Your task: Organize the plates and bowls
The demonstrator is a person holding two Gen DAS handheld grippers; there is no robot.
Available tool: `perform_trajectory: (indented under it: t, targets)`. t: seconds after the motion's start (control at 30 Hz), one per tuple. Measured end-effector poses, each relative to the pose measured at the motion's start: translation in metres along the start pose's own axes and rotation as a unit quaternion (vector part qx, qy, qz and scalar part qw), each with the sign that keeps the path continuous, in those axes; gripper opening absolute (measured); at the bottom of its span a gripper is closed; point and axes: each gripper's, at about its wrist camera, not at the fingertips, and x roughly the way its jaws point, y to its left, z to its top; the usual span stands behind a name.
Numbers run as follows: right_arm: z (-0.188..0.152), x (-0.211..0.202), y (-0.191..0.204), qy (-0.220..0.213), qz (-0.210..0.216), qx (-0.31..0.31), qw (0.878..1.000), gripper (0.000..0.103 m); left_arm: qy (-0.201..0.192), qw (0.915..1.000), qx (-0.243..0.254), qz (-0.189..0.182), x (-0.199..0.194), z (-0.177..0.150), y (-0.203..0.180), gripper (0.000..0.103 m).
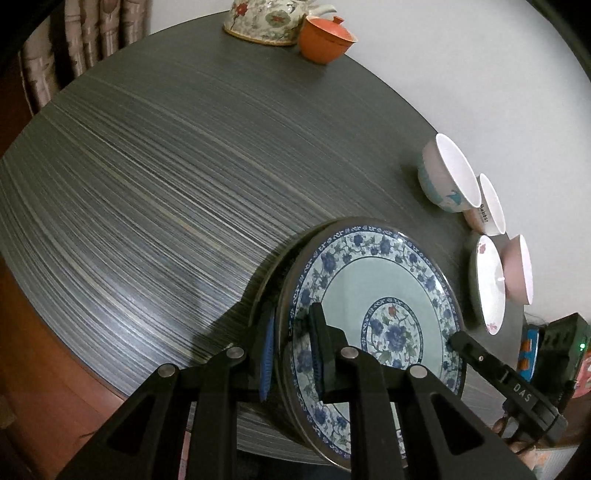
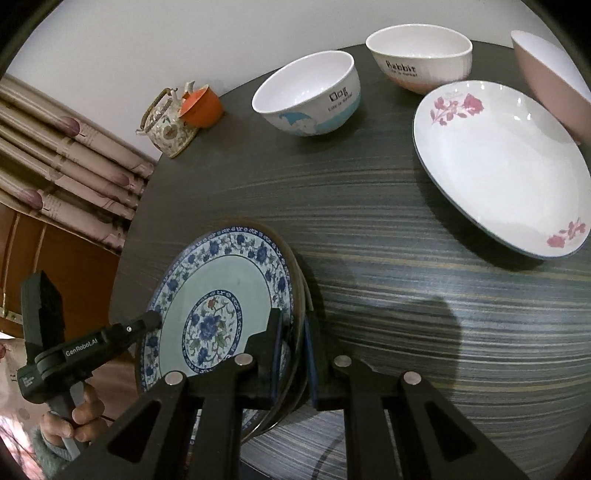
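A blue floral plate (image 1: 369,295) is held over the dark round table (image 1: 166,184) at its near edge. My left gripper (image 1: 291,354) is shut on the plate's rim, one finger on each face. My right gripper (image 2: 293,354) is shut on the opposite rim of the same plate (image 2: 221,288). A white plate with pink flowers (image 2: 498,166) lies at the right. Beside it stand a "Dog" bowl (image 2: 310,99), a "Rabbit" bowl (image 2: 417,55) and a pink bowl (image 2: 550,81).
A floral teapot (image 1: 266,18) and an orange lidded cup (image 1: 325,38) stand at the table's far edge. A white wall is behind the table, a curtain (image 2: 66,166) to the left. The person's hand (image 2: 74,417) holds the left gripper's handle.
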Motion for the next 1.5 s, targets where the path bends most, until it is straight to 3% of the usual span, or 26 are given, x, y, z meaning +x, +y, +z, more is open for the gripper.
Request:
perform_trajectory:
  t: [0.27, 0.6, 0.8, 1.0, 1.23, 1.5]
  targets:
    - [0.000, 0.008, 0.006, 0.004, -0.018, -0.002, 1.000, 0.015, 0.009, 0.9999, 0.000, -0.007, 0.006, 0.002, 0.003, 0.019]
    - [0.000, 0.011, 0.008, 0.006, -0.022, -0.004, 1.000, 0.017, 0.011, 0.9998, 0.005, -0.016, 0.004, 0.004, -0.003, 0.048]
    - [-0.002, 0.015, 0.011, 0.007, -0.025, -0.004, 1.000, 0.022, -0.037, 0.9980, 0.050, 0.011, -0.007, 0.002, -0.022, 0.062]
    - [-0.005, 0.016, 0.016, 0.009, -0.038, -0.014, 0.999, 0.023, -0.050, 0.9963, 0.064, 0.031, -0.006, -0.001, -0.027, 0.062]
    - [-0.009, 0.009, 0.017, -0.003, -0.040, -0.018, 0.999, 0.024, -0.093, 0.9885, 0.093, 0.074, -0.012, -0.006, -0.033, 0.063]
    - [-0.014, -0.027, 0.002, -0.063, -0.073, -0.031, 0.995, 0.024, -0.121, 0.9779, 0.125, 0.115, -0.013, -0.011, -0.041, 0.064]
